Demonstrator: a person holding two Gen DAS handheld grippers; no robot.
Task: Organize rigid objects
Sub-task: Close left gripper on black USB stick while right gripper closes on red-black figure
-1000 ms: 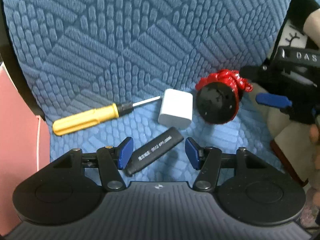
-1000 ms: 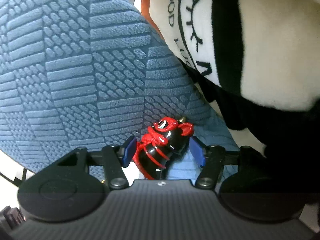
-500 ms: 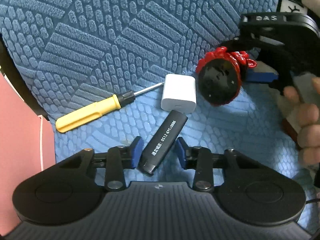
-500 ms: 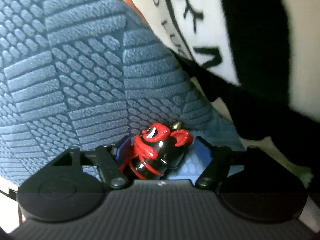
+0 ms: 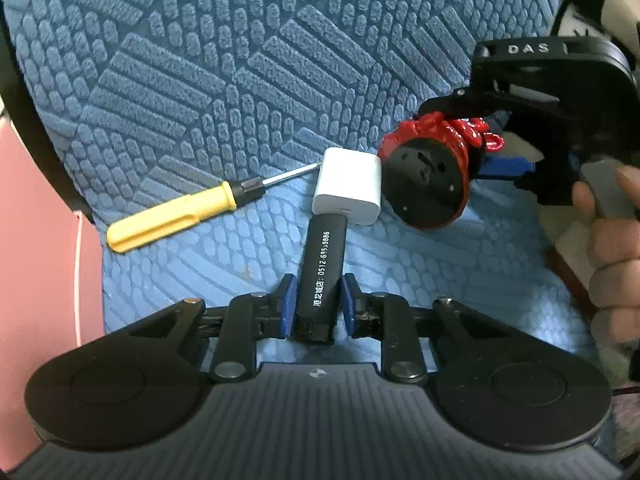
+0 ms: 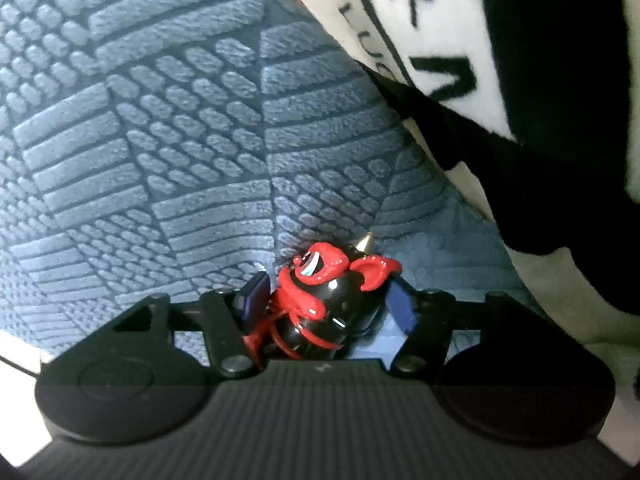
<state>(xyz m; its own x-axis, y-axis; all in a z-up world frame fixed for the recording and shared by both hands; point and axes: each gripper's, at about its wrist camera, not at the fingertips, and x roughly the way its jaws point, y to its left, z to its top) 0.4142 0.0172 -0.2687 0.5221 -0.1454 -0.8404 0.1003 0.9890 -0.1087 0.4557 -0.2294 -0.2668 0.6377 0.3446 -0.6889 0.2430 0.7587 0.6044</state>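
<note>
On the blue quilted cushion (image 5: 240, 60) lie a yellow-handled screwdriver (image 5: 180, 212), a white charger block (image 5: 348, 188) and a black stick with white print (image 5: 324, 256). My left gripper (image 5: 317, 292) is closing and both blue pads press the near end of the black stick. A red and black figurine (image 5: 424, 180) lies tipped, base towards the left camera, right of the charger. My right gripper (image 5: 468, 140) straddles the figurine (image 6: 332, 300). Its jaws are closing, with the left pad against the figurine and the right pad a little apart.
A pink surface (image 5: 40, 220) borders the cushion on the left. A black and white plush cloth (image 6: 480, 40) with lettering lies along the cushion's right side. A person's hand (image 5: 616, 248) holds the right gripper's handle.
The left jaws closed from wide apart onto the black stick, which swung in line with the fingers. The right gripper sank with the figurine, and its jaws loosened.
</note>
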